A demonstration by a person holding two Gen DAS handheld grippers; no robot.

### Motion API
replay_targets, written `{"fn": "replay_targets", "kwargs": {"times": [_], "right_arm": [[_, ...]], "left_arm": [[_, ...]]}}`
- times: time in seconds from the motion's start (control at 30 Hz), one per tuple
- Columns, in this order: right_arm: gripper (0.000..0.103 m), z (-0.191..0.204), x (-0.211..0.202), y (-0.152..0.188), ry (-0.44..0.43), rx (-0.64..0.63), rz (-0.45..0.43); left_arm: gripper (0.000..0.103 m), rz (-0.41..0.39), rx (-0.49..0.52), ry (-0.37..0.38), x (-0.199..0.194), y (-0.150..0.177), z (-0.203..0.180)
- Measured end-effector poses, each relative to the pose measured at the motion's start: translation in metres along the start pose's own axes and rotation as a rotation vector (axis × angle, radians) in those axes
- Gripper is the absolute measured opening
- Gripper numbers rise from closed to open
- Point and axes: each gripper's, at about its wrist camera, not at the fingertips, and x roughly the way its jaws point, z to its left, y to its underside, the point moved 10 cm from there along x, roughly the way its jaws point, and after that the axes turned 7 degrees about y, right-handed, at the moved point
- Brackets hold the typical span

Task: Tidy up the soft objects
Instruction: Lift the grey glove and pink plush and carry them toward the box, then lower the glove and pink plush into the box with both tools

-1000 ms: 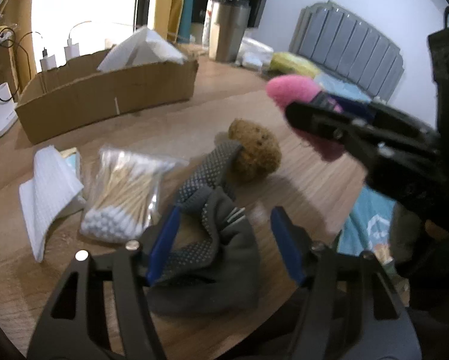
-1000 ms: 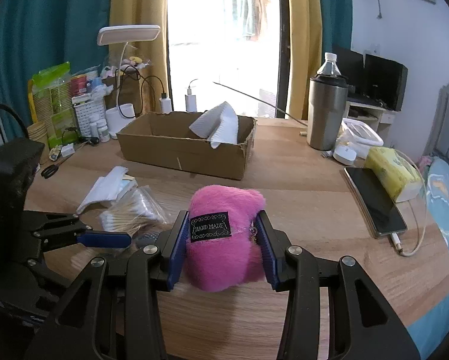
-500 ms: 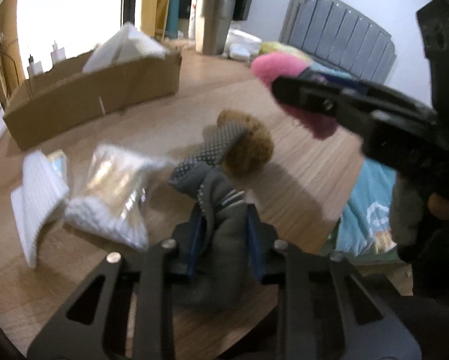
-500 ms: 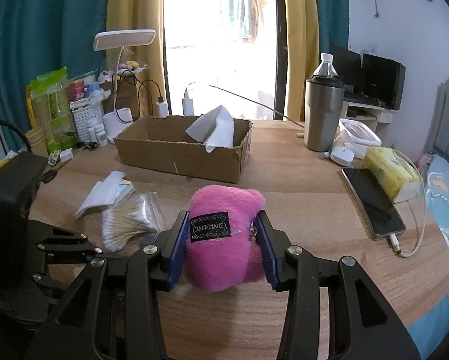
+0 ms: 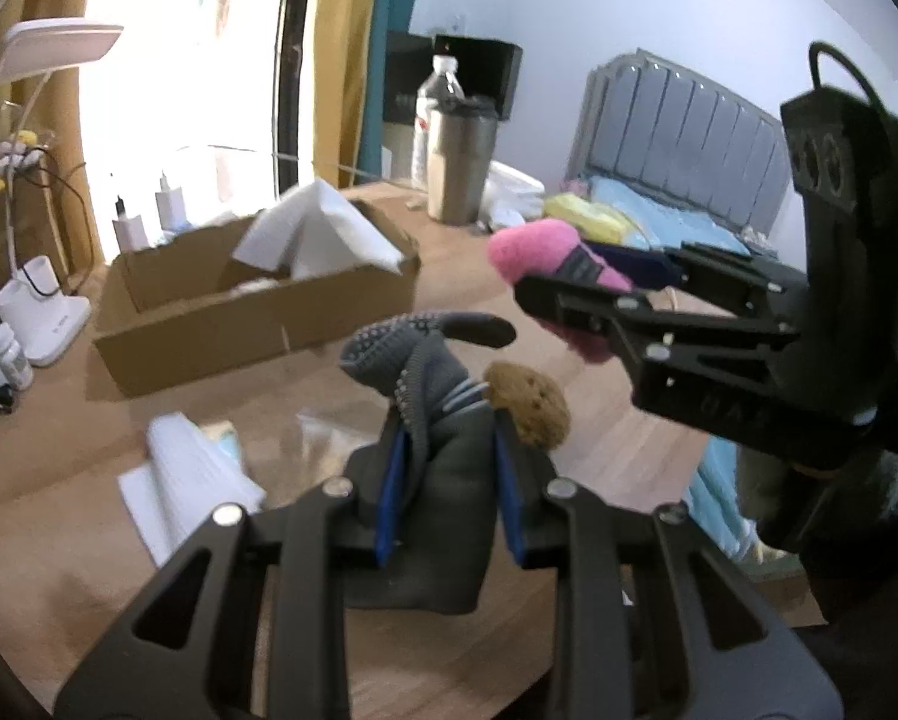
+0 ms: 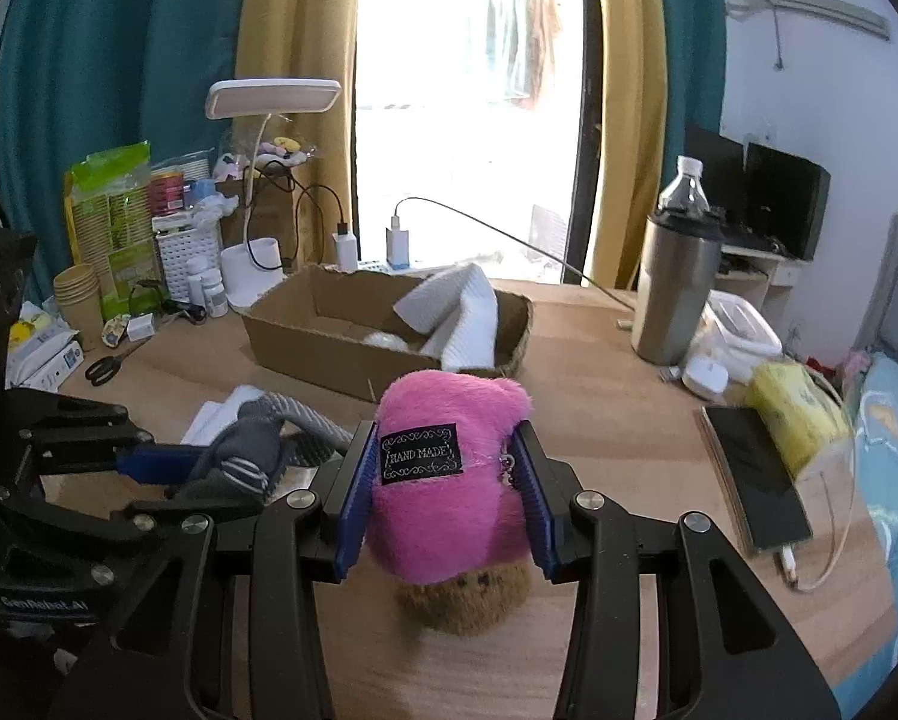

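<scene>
Lifted off the wooden table (image 6: 629, 420), left tongs (image 5: 449, 480) pinch the grey glove (image 5: 443, 396); right tongs (image 6: 443, 492) pinch the pink plush (image 6: 443, 480).

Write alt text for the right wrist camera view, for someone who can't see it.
The right gripper is shut on a fluffy pink plush pouch labelled HAND MADE, held above a brown sponge on a wooden table. To its left, the left gripper holds a grey sock; behind sits an open cardboard box with white cloth inside.
</scene>
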Motion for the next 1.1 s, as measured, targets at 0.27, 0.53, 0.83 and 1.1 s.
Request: {"fn": "replay_targets", "kwargs": {"times": [0.27,0.53,0.83,1.1], "right_arm": [[0.046,0.018,0.011,-0.023,-0.033,-0.035,0.0],[0.046,0.04,0.016,-0.047,-0.064,-0.088,-0.021],[0.046,0.059,0.036,-0.068,-0.089,-0.109,-0.028],[0.046,0.069,0.057,-0.086,-0.11,-0.108,-0.039]], "left_arm": [[0.028,-0.085,-0.043,-0.021,-0.021,-0.017,0.025],[0.028,-0.17,-0.101,-0.055,-0.046,-0.029,0.054],[0.028,-0.226,-0.134,-0.114,-0.07,-0.039,0.098],[0.028,-0.244,-0.157,-0.152,-0.072,-0.054,0.137]]}}
